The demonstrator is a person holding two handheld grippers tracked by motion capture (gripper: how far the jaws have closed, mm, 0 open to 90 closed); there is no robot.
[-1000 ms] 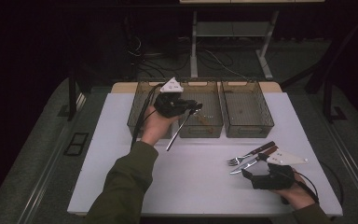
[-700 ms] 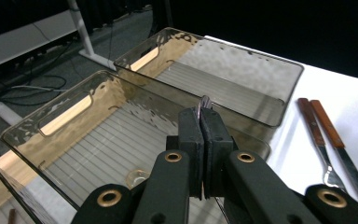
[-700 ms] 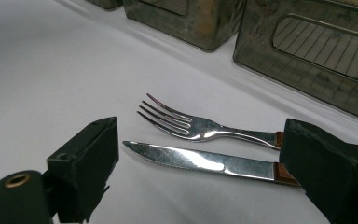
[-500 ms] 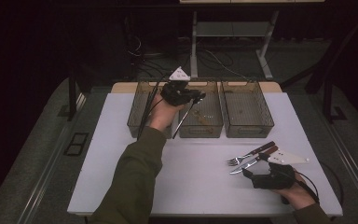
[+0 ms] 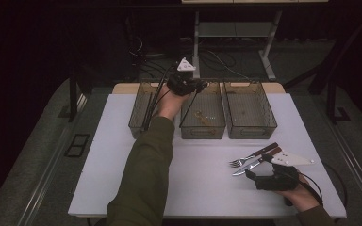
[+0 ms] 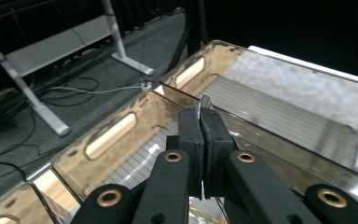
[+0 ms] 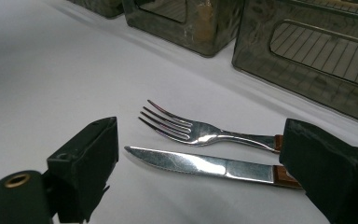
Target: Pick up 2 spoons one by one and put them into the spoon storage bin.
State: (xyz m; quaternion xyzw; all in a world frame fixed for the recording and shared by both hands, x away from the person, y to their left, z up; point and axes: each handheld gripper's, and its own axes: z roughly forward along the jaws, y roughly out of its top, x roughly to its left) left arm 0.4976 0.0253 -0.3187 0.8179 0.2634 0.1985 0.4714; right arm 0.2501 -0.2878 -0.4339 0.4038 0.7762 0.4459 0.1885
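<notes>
**Left gripper holds a utensil over the middle bin; right gripper waits at the fork and knife**

The left gripper [image 5: 199, 86] hangs above the far end of the middle bin [image 5: 202, 130], one of three clear bins in a row at the back of the white counter [image 5: 122, 165]. Its jaws are clamped tight on a thin metal utensil [image 6: 205, 101], whose tip pokes up just past the pads in the left gripper view; the long handle slants down toward the bin. Well apart, near the counter's front right, the right gripper [image 5: 253, 173] rests with jaws spread wide and nothing between them. A fork [image 7: 200, 129] and a knife [image 7: 200, 164] lie side by side just ahead of it.
</notes>
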